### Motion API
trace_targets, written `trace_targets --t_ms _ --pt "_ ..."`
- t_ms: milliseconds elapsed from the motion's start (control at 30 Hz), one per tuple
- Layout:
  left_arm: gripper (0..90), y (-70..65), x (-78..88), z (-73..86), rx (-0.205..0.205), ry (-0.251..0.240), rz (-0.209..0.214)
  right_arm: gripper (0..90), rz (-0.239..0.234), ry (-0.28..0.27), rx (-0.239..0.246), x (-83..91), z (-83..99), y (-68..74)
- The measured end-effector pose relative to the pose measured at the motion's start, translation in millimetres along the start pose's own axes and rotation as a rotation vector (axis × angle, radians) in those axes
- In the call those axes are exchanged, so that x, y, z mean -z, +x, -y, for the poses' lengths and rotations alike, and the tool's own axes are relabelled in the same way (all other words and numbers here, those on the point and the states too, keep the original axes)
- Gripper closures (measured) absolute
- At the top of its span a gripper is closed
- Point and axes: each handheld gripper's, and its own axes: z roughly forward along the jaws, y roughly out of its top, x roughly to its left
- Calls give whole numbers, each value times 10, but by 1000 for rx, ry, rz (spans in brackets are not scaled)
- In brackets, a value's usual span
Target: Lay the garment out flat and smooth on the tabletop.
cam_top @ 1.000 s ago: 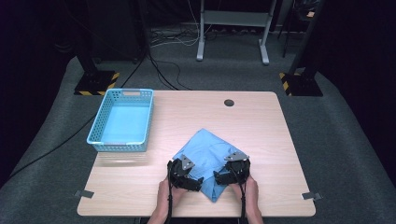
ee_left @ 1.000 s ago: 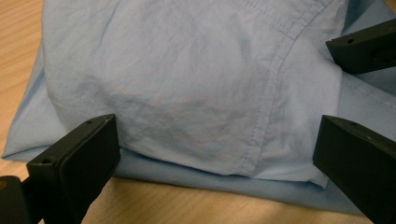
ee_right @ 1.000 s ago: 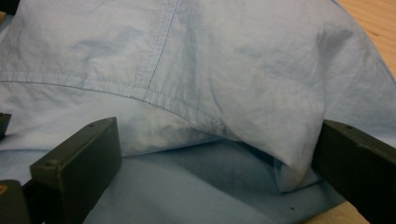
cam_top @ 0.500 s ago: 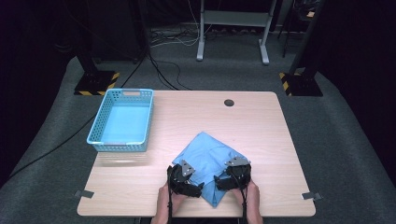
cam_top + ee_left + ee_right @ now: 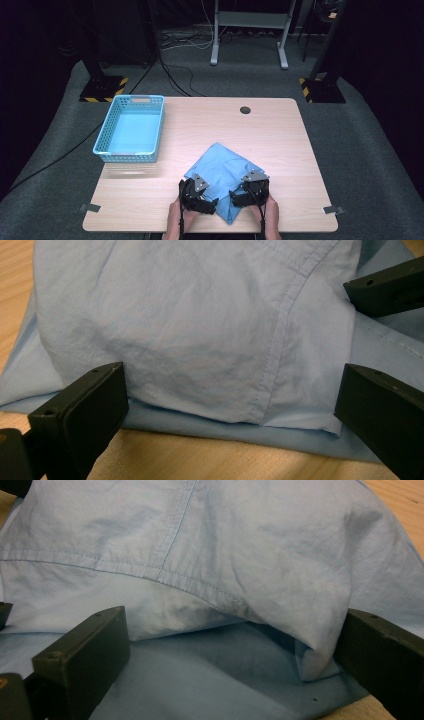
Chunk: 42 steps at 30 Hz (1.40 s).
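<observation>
A light blue shirt (image 5: 223, 168) lies folded on the wooden table (image 5: 280, 135), close to the near edge. My left gripper (image 5: 206, 204) is at the shirt's near left corner. In the left gripper view the left gripper (image 5: 232, 390) stands open, its jaws wide apart on either side of a folded, seamed edge of the shirt (image 5: 190, 340). My right gripper (image 5: 240, 198) is at the near right corner. The right gripper (image 5: 235, 630) is open too, with a raised fold of the shirt (image 5: 215, 555) between its jaws. Neither grips the cloth.
A light blue plastic basket (image 5: 107, 133) stands at the table's left side, with nothing in it. A dark round grommet (image 5: 245, 110) sits near the far edge. Black stands and cables are on the grey floor beyond the table.
Both hands and grippers have slid a little toward the near edge of the table, staying at the shirt's near corners. The shirt lies much as before.
</observation>
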Motion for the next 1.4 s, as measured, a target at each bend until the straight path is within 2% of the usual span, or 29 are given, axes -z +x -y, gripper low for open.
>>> trace_targets --t_ms 133,267,367,467,567,667,767,900,967,1067,1133,1400 --pt "0 24 39 22 -23 -27 37 7 -4 2 -1 -2 -2 -5" --pt "0 157 112 59 -13 -59 32 7 -5 2 -3 -2 -4 -5" --pt "0 331 224 101 25 -75 9 4 -5 3 -3 -4 -4 -7" --pt "1 525 349 147 64 -88 -45 3 -4 3 -3 -5 -5 -7" --pt "3 717 437 184 115 -95 -79 3 -5 4 -4 -5 -5 -8" --pt "5 875 457 173 156 -86 -113 3 -5 3 -2 -6 -5 -9" --pt "11 987 391 110 186 -79 -134 2 -4 3 -3 -6 -5 -8" --pt "12 1023 210 1 172 -29 -157 2 -4 3 -3 -5 -5 -7" --pt "22 1026 136 -17 168 -27 -179 2 -4 3 -3 -5 -5 -7" --pt "41 1030 39 -22 181 9 -160 2 -2 4 -3 -4 -5 -4" --pt "35 1018 15 -4 176 -6 -165 2 -1 3 -3 -4 -5 -3" --pt "41 1001 21 8 169 -11 -167 0 7 0 0 -3 -4 8"
